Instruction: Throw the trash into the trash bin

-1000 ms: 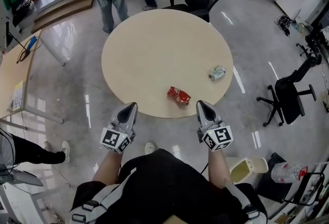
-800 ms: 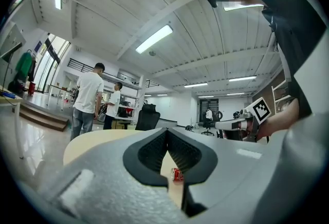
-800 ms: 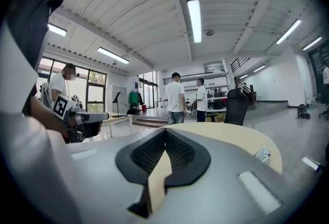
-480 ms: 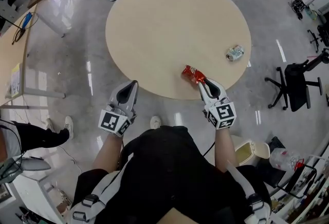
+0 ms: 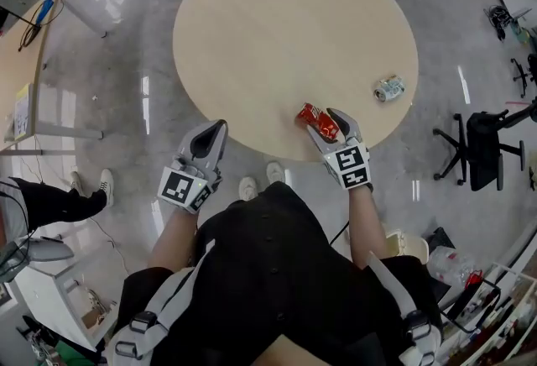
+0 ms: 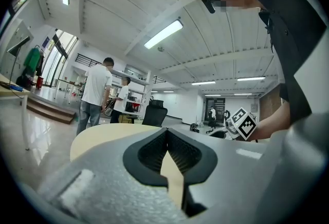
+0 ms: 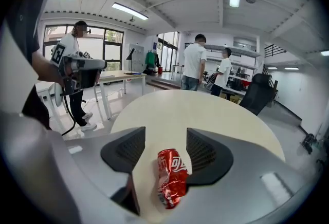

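Two pieces of trash lie on the round table: a crushed red can close to the edge nearest the person, and a crumpled silver can well apart from it toward the right rim. The right gripper is angled down over the red can with its jaws opening; in the right gripper view the can lies lengthwise between the pads, nearer the right-hand one, and neither pad presses on it. The left gripper hangs off the table's near edge with its jaws together and nothing between them. To do this pickup well, I would let the jaws finish spreading, shift a touch so the can sits centred, sink until the pads flank its middle, not its dented end, then close firmly. Crushed metal this light probably skids on a smooth top, so a one-sided touch could push it away. Once it is held, it should be lifted clear before swinging toward the trash bin, which seems to be the pale shape on the floor by the person's right side, mostly hidden behind the arm. The tabletop is plain pale wood, bare apart from the two cans. Around it spreads a glossy grey floor, with office chairs at the right, a wooden desk at the left, and people standing beyond the table
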`<state>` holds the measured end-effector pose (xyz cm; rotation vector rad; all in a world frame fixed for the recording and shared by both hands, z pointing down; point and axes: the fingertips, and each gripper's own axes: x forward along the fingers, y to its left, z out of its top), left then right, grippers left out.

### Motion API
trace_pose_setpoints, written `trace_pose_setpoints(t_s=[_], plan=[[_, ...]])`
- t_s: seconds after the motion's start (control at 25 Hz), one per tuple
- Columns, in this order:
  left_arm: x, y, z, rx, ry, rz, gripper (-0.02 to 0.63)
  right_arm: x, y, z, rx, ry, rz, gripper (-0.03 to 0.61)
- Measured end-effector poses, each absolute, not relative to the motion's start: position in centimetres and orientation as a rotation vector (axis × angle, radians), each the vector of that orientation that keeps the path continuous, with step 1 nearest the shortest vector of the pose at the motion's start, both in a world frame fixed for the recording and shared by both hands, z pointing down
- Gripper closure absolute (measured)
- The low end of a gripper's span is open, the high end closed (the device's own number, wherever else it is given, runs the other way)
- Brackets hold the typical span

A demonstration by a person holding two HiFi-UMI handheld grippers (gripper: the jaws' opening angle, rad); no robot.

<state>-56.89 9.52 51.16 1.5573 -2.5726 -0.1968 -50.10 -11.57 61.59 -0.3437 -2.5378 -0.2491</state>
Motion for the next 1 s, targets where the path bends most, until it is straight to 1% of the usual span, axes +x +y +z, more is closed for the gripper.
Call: trace_pose_setpoints(t_s=[0.04, 0.24, 0.48, 0.76, 1.0], plan=[[-57.0, 9.2, 51.3, 1.547, -2.573, -0.199, 0.614, -50.4, -11.6, 62.0, -0.37, -2.517, -0.258, 0.323], [-56.6, 6.8, 51.6, 1.524, -2.565, -0.212, 0.612, -50.9, -11.8, 67.1, -0.505, -2.284, -0.352, 0.26], [-55.5, 5.6, 53.1, 1.46, -2.545, -0.21, 0.614, -50.8, -12.3, 72.7, -0.579, -2.034, -0.439, 0.213], [-55.5, 6.9, 53.6, 1.322, -2.582, -0.179, 0.612, -51.3, -12.5, 76.0, -0.635, -1.948, -0.4, 0.173], [-55.2, 8.0, 53.5, 1.251, -2.613, -0.168, 0.614, -51.4, -12.6, 77.7, -0.688, -1.886, -0.42, 0.175]])
